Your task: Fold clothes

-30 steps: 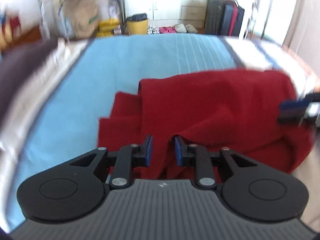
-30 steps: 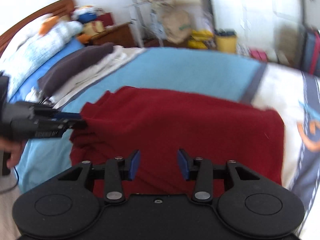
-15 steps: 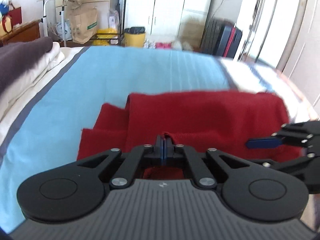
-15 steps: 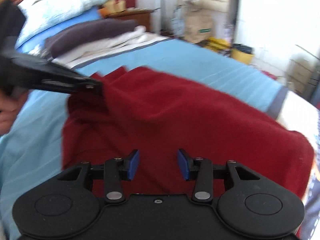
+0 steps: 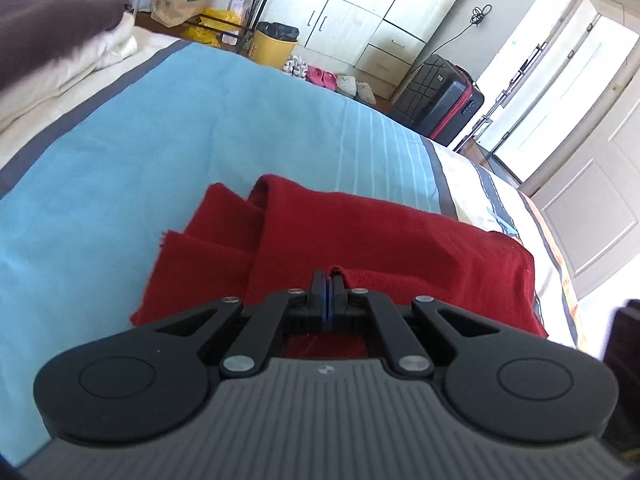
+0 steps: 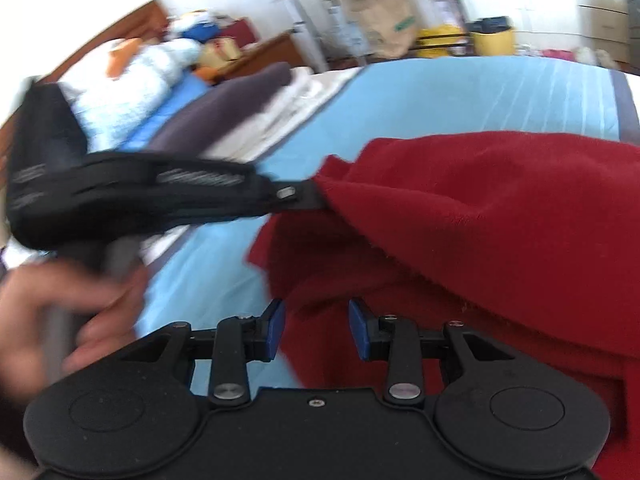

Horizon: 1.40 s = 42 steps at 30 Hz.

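Observation:
A dark red knit garment lies crumpled on the light blue bed sheet. My left gripper is shut on its near edge, and a tip of red cloth pokes out above the pads. In the right wrist view the left gripper comes in from the left and holds that edge lifted off the red garment. My right gripper hangs low over the garment's near left part. Its jaws are closing with red cloth showing between the blue pads, which do not press on it.
A person's hand grips the left gripper's handle. Folded dark and white bedding lies at the bed's left side. Beyond the bed stand a yellow bin, a dark suitcase and white wardrobes.
The left jaws went from open around the garment's edge to shut on it, and the edge now hangs lifted. The right gripper moved toward the garment's near left part and its jaws narrowed.

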Each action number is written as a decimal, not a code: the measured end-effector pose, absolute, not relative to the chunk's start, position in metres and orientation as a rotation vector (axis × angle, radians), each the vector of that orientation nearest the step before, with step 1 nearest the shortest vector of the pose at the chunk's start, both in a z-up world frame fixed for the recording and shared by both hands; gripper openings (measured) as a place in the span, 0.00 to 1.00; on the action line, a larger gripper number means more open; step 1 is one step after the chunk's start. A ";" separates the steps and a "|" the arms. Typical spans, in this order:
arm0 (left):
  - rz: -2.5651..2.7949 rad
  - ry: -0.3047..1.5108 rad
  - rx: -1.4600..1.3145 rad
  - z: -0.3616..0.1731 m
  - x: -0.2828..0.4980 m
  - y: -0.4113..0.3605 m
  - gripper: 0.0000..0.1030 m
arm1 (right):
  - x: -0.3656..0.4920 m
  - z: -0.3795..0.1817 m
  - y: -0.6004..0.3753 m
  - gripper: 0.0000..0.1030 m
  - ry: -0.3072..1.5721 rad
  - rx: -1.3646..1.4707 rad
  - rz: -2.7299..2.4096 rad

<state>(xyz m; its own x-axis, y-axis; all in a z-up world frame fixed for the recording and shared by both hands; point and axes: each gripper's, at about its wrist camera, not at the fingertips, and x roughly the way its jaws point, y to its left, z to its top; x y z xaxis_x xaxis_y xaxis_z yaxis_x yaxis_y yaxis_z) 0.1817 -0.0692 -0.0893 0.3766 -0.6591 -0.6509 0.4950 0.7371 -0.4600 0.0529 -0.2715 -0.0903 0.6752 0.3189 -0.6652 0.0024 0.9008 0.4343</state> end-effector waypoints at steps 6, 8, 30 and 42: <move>-0.771 1.005 -0.296 -0.101 0.192 -0.052 0.00 | 0.084 -0.108 -0.254 0.39 0.776 0.335 0.077; -0.767 1.019 -0.311 -0.106 0.196 -0.052 0.00 | 0.084 -0.112 -0.241 0.39 0.781 0.206 0.064; -0.694 1.019 -0.254 -0.103 0.196 -0.051 0.00 | -0.003 -0.092 -0.228 0.17 0.645 0.408 -0.068; -0.629 0.961 -0.131 -0.101 0.187 -0.044 0.00 | 0.014 -0.086 -0.226 0.03 0.691 0.371 -0.217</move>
